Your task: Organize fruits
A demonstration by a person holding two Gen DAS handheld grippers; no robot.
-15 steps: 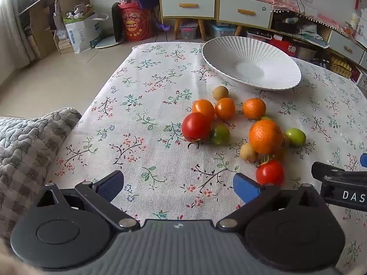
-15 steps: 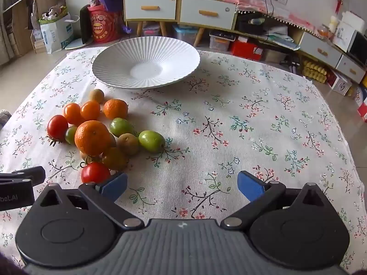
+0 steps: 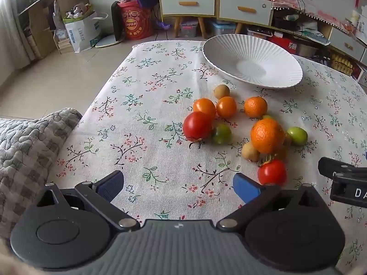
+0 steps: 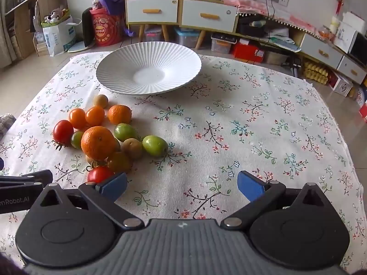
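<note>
A pile of small fruits lies on the floral tablecloth: a big orange (image 3: 267,135) (image 4: 98,142), red tomatoes (image 3: 197,126) (image 3: 272,172) (image 4: 100,174), small oranges (image 3: 255,106) (image 4: 119,114), green fruits (image 3: 297,135) (image 4: 154,145) and brown ones (image 4: 132,147). An empty white ribbed plate (image 3: 229,45) (image 4: 114,68) stands beyond them. My left gripper (image 3: 179,184) is open and empty, near the pile's left front. My right gripper (image 4: 182,184) is open and empty, right of the pile; its left finger (image 4: 113,186) is just before the near red tomato.
A grey quilted cushion (image 3: 25,144) lies at the table's left edge. The right gripper's body (image 3: 344,178) shows at the right of the left wrist view. Cabinets (image 4: 183,13), boxes and bags stand on the floor beyond the table.
Both grippers have edged slightly forward toward the fruit pile. Nothing was taken hold of and the fruits have not moved.
</note>
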